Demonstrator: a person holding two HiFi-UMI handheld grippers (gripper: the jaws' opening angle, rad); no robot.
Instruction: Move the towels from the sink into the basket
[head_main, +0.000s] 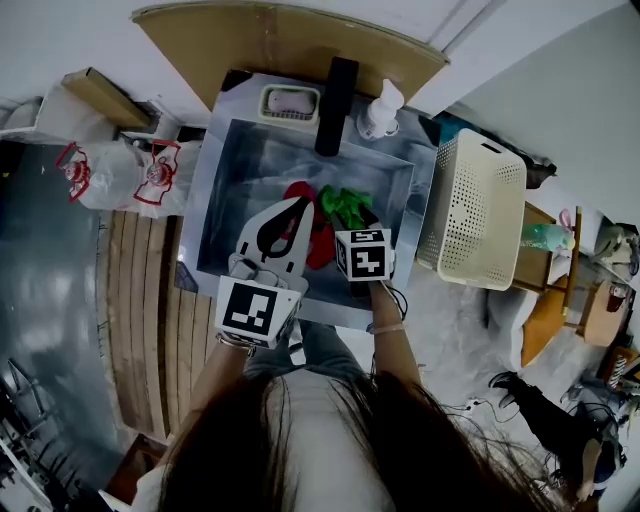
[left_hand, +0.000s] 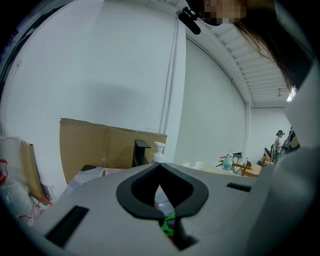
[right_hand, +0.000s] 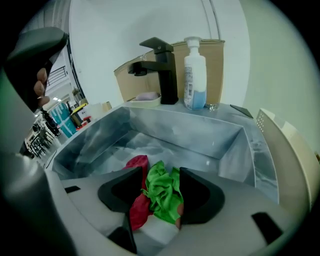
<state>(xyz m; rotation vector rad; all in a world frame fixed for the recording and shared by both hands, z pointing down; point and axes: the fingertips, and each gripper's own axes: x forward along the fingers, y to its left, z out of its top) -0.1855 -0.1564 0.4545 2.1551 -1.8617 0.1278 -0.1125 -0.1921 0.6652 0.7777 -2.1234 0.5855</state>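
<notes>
A green towel (head_main: 345, 205) and a red towel (head_main: 321, 243) lie bunched together on the bottom of the steel sink (head_main: 203, 190). My right gripper (head_main: 353, 222) reaches down into the sink. In the right gripper view it (right_hand: 161, 172) stands open, the green towel (right_hand: 162, 192) between its jaws and the red towel (right_hand: 138, 210) at the left jaw. My left gripper (head_main: 302, 203) hangs above the sink's front left, over the red towel. In its own view the left gripper (left_hand: 159, 165) is shut with nothing in it. The cream basket (head_main: 470, 210) stands right of the sink.
A black faucet (head_main: 335, 90), a soap bottle (head_main: 380, 110) and a soap dish (head_main: 290, 102) line the sink's back edge. Pale cloth (right_hand: 160, 230) lies under the coloured towels. The basket's rim (right_hand: 290, 150) is close at the right. Plastic bags (head_main: 120, 170) sit left of the sink.
</notes>
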